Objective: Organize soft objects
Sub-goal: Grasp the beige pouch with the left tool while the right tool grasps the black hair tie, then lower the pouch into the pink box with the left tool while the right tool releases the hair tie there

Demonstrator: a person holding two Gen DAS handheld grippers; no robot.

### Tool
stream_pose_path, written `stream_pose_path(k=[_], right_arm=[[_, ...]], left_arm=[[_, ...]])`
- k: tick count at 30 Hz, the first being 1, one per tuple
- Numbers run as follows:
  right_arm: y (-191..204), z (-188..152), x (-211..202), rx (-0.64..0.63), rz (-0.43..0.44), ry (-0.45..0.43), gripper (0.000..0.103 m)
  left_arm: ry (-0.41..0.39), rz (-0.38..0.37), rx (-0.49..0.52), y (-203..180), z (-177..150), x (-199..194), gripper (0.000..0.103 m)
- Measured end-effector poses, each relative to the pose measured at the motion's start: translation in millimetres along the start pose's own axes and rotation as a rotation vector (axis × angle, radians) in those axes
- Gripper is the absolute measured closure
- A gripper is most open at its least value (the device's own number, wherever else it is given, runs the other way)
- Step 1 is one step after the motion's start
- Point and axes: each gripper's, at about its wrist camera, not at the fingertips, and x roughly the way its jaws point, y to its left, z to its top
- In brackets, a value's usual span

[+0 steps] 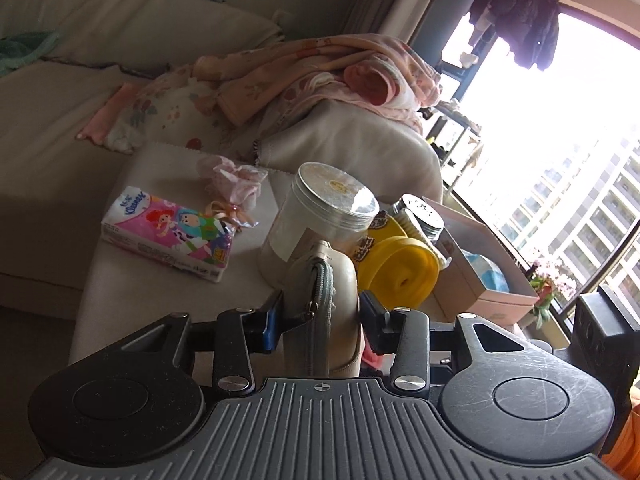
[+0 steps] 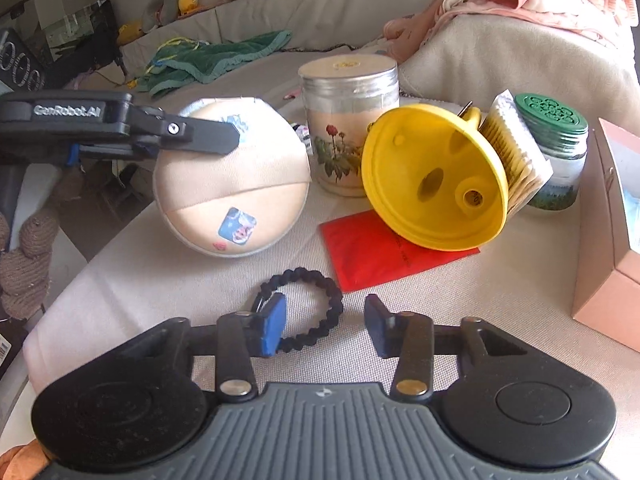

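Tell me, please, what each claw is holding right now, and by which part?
The left claw grips the round beige pouch across its zippered edge. The right claw is open, holding nothing.

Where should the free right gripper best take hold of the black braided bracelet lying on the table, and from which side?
Grip the bracelet across one strand of its ring, coming from above. It lies flat on the table, so a side approach finds no edge. The right gripper is open just over it; the far arc is clear of the red packet.
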Motion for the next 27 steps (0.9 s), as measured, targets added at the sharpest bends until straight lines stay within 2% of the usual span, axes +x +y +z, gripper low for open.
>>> stream_pose_path(k=[1,2,3,7,12,17,21,24,27], right_arm=[[4.0,0.7,-0.6,-0.025,-0.018,-0.002,0.079],[9.0,2.0,-0.9,-0.06,-0.019,0.015,0.095],[12.2,1.5,-3.7,-0.08,-0.012,0.021,0.096],[13.1,-6.4,-32.5,-0.121,-0.024,-0.015,0.096],[-15.2,-23.9,-88.1,-0.033,-0.044,-0.069,0.096],[-45.1,-55.4,-153.2,0.037,-0.194,-0.119,0.096],[-67.5,-74.8,-200.6,0.107,-0.305,-0.184,0.096],[-83.6,-79.1,-234.8,0.146,-0.367,-0.249,0.096],[-95.5,-73.5,-257.4,0.17,-0.411,-0.317,0.096]], left_arm=[[0.004,0.005,0.01,-2.2,-1.5,-2.0,0.058],[0.009,0.01,0.018,-4.3,-2.6,-3.2,0.058],[0.016,0.018,0.028,-8.1,-4.3,-5.4,0.058],[0.022,0.005,0.02,-21.9,-13.5,-13.5,0.058],[0.068,-0.12,0.037,-65.7,-40.5,-10.9,0.058],[0.153,-0.261,0.065,-121.4,-64.3,12.2,0.058],[0.198,-0.339,0.153,-172.6,-68.6,28.8,0.058],[0.191,-0.365,0.237,-203.6,-58.8,35.7,0.058],[0.155,-0.369,0.297,-224.3,-35.4,42.2,0.058]])
